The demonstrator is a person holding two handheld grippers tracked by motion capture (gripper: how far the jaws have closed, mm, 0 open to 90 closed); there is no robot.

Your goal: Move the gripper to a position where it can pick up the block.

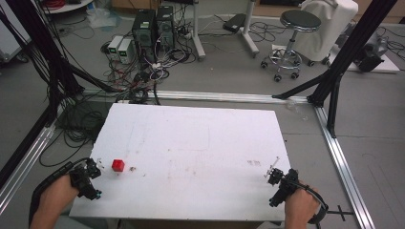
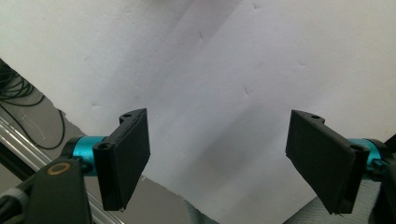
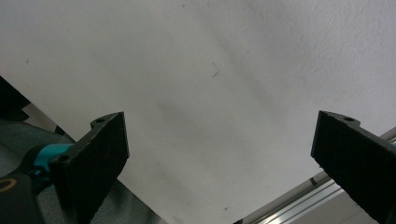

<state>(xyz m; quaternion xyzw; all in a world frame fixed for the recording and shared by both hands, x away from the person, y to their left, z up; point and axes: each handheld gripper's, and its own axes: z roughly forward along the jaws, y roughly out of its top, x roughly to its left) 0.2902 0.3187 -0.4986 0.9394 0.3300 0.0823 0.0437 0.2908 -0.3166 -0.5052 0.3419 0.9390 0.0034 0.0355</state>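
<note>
A small red cube [image 1: 118,165] sits on the white table [image 1: 200,138] near its front left corner. My left gripper [image 1: 95,164] hovers just left of the cube, held by a hand at the table's left edge. In the left gripper view it [image 2: 219,158] is open, its jaws wide apart over bare white board. My right gripper [image 1: 272,171] is at the front right corner, far from the cube. The right gripper view shows it [image 3: 219,158] open too, with nothing between the jaws.
Faint brown smudges [image 1: 191,167] mark the table's middle. Beyond the far edge stand computer towers [image 1: 153,28] amid tangled cables, and a stool [image 1: 291,43]. Black frame posts [image 1: 344,57] and aluminium rails [image 1: 344,162] flank the table.
</note>
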